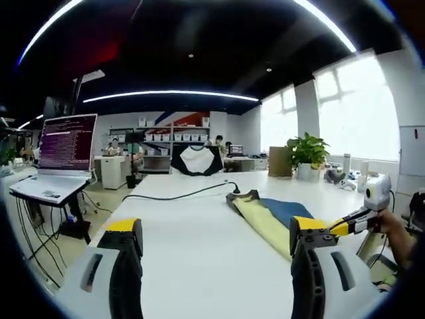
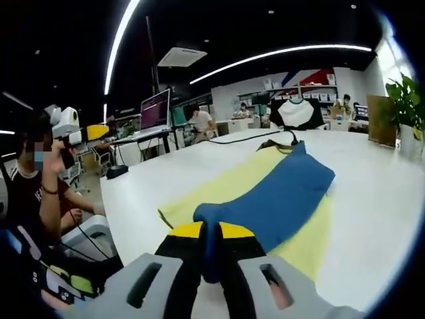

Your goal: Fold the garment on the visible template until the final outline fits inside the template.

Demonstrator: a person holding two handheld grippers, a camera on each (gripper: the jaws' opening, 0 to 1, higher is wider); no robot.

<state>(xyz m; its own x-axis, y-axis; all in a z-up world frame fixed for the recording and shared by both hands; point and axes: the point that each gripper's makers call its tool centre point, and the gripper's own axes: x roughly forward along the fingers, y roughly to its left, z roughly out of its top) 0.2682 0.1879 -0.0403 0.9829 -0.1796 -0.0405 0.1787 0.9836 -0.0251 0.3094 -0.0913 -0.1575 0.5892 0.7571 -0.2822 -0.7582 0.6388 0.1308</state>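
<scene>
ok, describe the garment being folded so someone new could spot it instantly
Start from the big white table. A flat yellow sheet lies on it, and the garment is the blue cloth lying lengthwise on that sheet, one end pinched in the right gripper. It is the only blue thing on the table; the black cable beyond it is thin and dark.

Both views look low along the table (image 1: 199,232), sharing the garment (image 2: 285,193); the right sits nearer
</scene>
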